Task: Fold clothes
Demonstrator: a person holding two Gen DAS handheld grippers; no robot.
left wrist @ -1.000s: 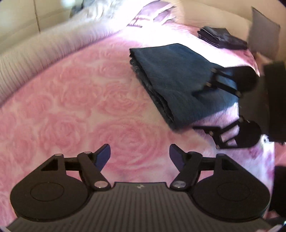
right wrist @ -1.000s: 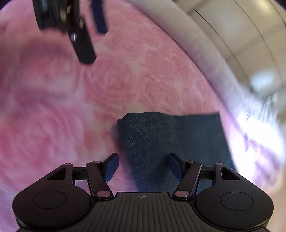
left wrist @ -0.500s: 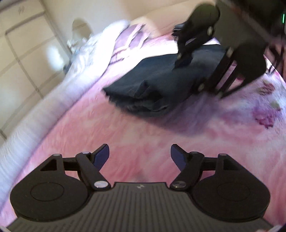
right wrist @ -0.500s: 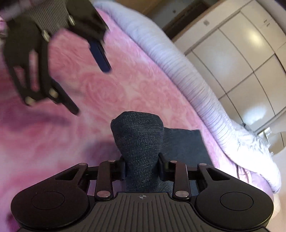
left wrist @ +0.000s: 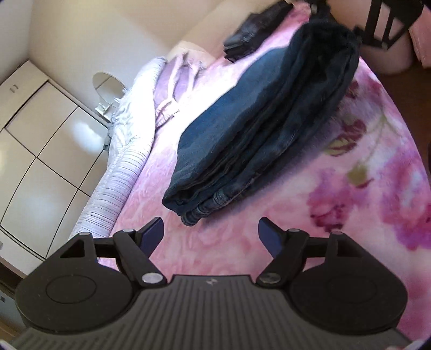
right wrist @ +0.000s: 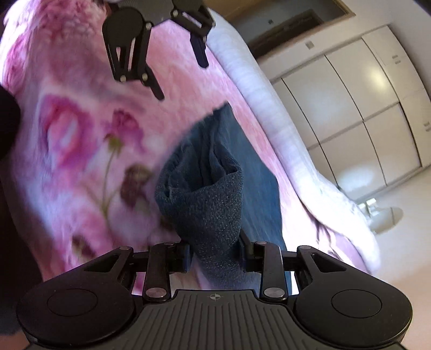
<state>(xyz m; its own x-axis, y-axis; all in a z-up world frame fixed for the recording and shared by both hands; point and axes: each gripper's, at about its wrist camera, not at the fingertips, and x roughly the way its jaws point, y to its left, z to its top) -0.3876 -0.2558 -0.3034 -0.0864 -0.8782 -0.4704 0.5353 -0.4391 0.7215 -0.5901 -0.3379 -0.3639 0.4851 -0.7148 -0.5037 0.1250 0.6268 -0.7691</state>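
Folded dark blue jeans [left wrist: 264, 129] lie on a pink rose-patterned bedspread [left wrist: 336, 215]. My right gripper [right wrist: 215, 259] is shut on one end of the jeans [right wrist: 212, 204] and lifts that end off the bed, so the stack sags toward its far end. My left gripper [left wrist: 211, 234] is open and empty, just short of the jeans' near corner. The left gripper also shows in the right wrist view [right wrist: 175, 56], open, beyond the jeans. Part of the right gripper shows at the top right of the left wrist view [left wrist: 382, 24].
A second dark folded garment [left wrist: 256, 29] lies farther up the bed. A striped lilac-white duvet [left wrist: 121, 161] runs along the bed's left edge. White wardrobe doors [right wrist: 363, 107] stand beyond it. A small white fan [left wrist: 107, 88] stands on the floor.
My right gripper closed on the jeans' end and raised it. The jeans slid across the bedspread. My left gripper stayed open and swung round toward the near corner.
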